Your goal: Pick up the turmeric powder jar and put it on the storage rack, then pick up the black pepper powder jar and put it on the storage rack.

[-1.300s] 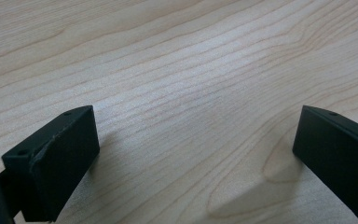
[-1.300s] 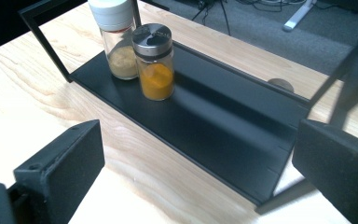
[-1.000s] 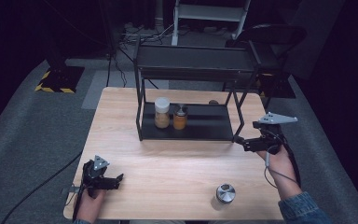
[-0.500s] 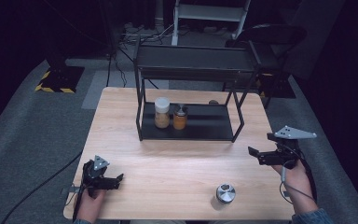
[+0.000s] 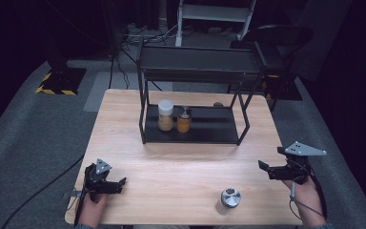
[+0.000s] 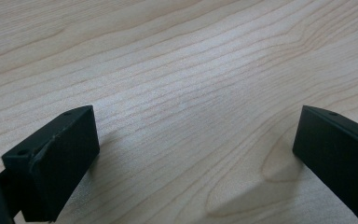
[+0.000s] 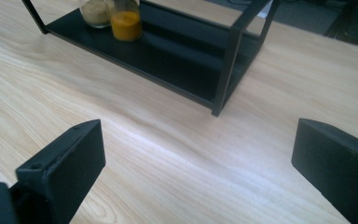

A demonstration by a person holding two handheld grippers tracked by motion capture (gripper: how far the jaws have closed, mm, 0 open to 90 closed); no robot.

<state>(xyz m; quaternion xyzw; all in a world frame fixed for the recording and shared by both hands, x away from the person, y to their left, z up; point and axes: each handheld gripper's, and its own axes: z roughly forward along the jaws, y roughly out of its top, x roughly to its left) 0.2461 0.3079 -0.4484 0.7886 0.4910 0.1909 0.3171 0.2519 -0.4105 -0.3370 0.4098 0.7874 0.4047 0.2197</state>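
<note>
A black two-level rack stands at the back middle of the wooden table. Its lower shelf holds a white-lidded jar of beige powder and, beside it, a smaller jar of orange powder. A small jar with a metal lid stands alone near the front right. My left gripper rests open at the front left corner, with bare wood between its jaws. My right gripper is open and empty near the right edge, facing the rack and the orange jar.
Bare wood lies between the rack and the front edge. The rack's upper shelf overhangs the two jars. Grey carpet, cables and a dark chair surround the table.
My right gripper has drawn back from beside the rack's right post toward the front right of the table. The left gripper has stayed put.
</note>
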